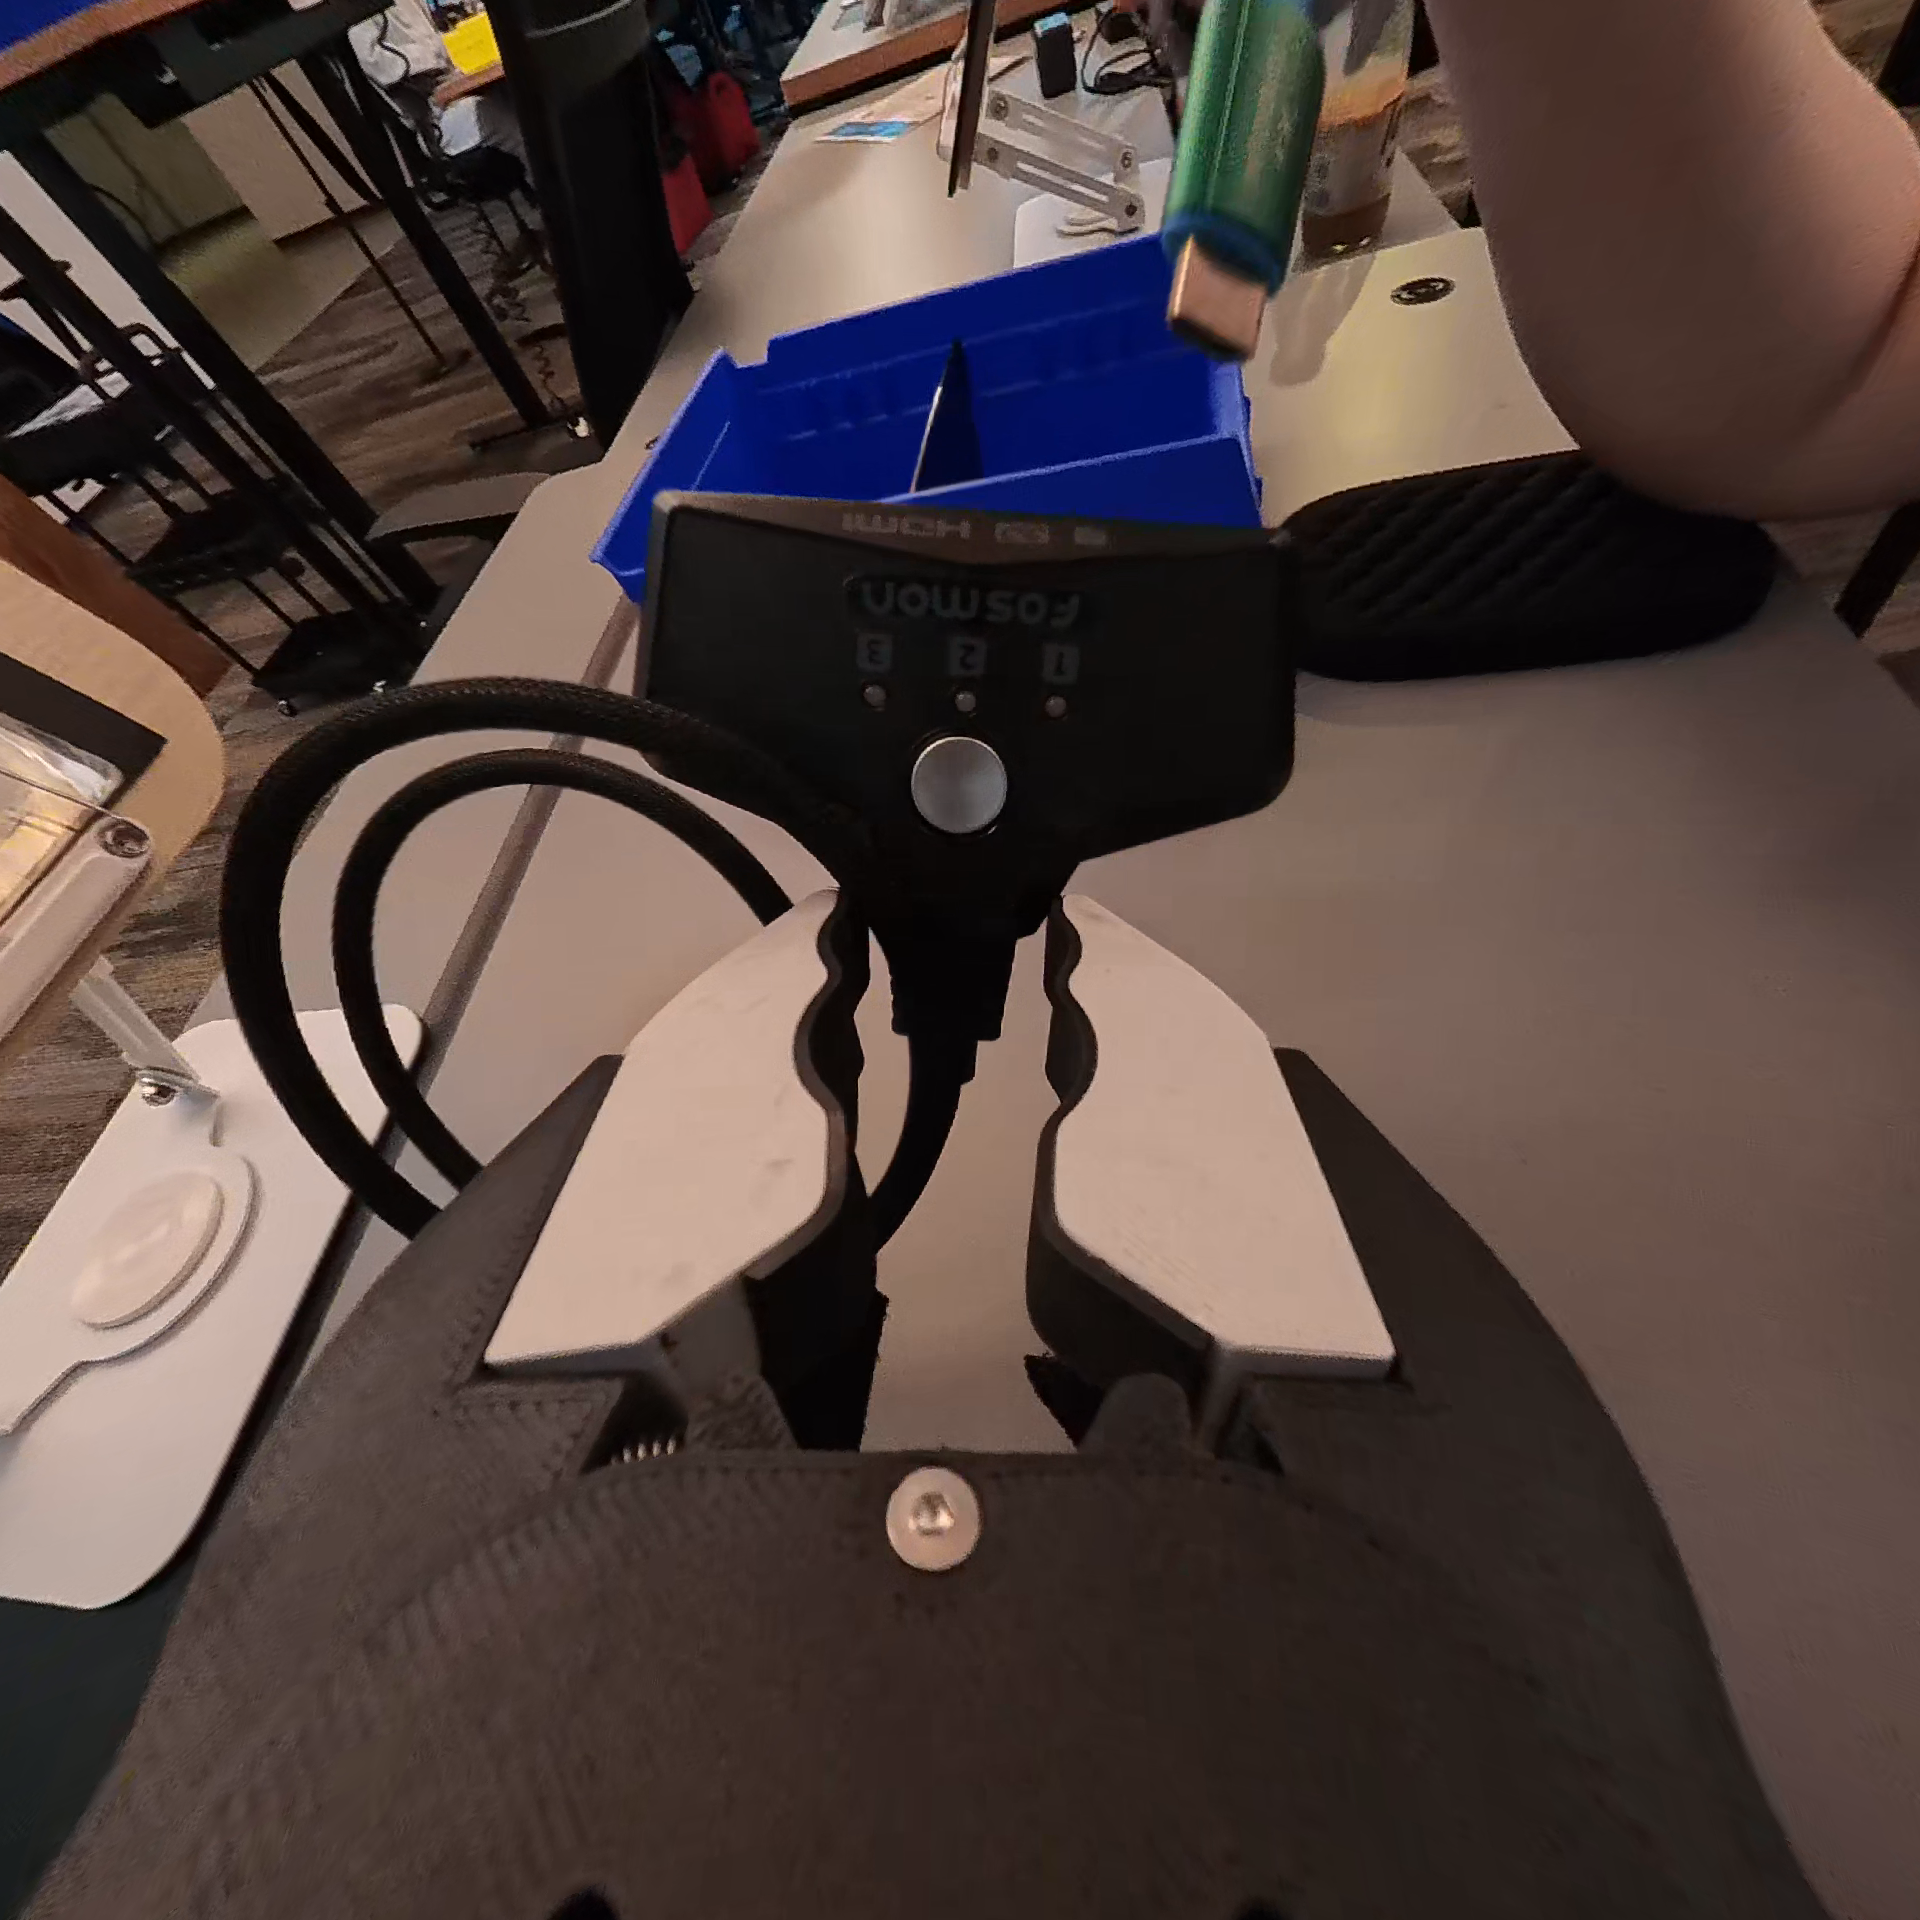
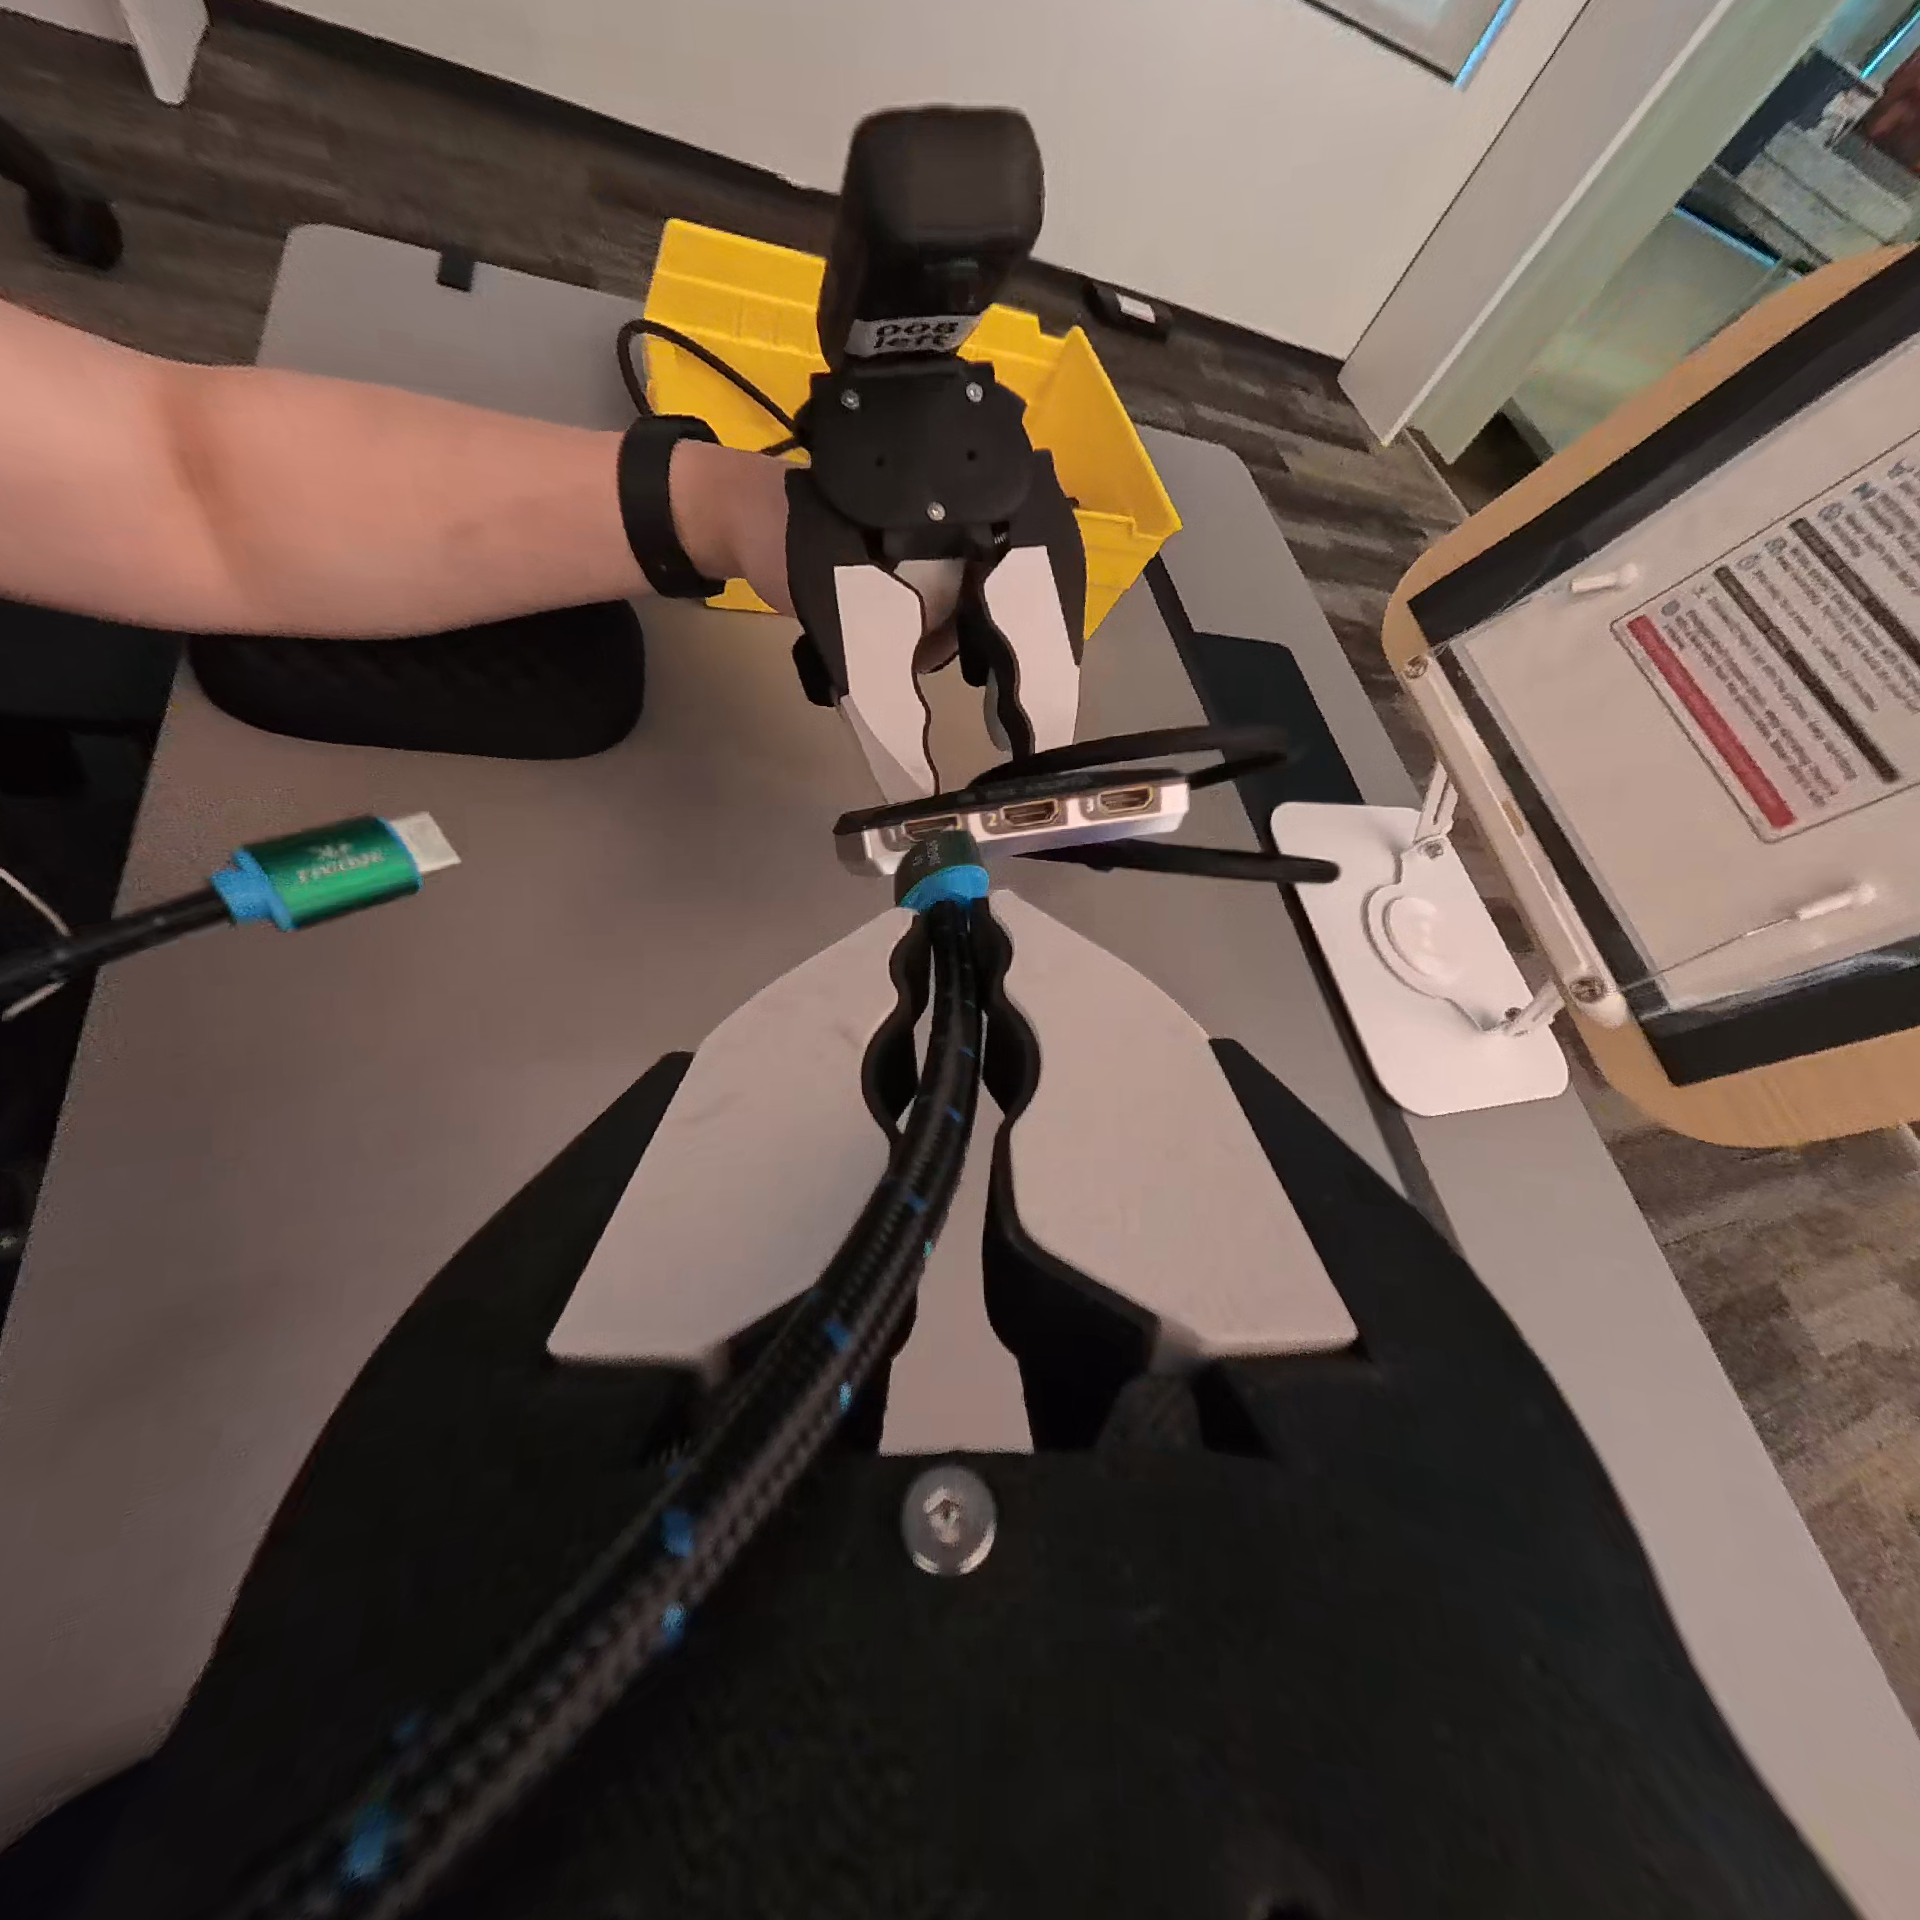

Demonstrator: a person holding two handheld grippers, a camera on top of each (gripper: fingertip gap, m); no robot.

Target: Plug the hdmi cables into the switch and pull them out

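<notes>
I am at the insertion step: my right gripper (image 2: 940, 940) is pressed together on a braided cable (image 2: 831, 1382) just behind its plug (image 2: 940, 871), and the plug tip sits at the leftmost of 3 ports on the switch (image 2: 1013, 816). I cannot tell whether it is touching the port or just short of it. In the left wrist view the same plug (image 1: 1231, 197) appears above and beyond the switch (image 1: 966, 675).

My left gripper (image 1: 951, 935) pinches the narrow tail end of the switch, where its own black lead (image 1: 301, 831) loops away. The switch is held off the table (image 2: 436, 1091).

Next move, in my judgement: square the plug to the port and push straight in while the left side braces; any tilt risks jamming.

Condition of items: the switch is black, with 3 indicator dots and a round button on top, and a pale port face. Ports 2 and 3 are vacant. The plug shell is green with a blue collar. A second plug (image 2: 338, 868) lies on the table, well apart
</notes>
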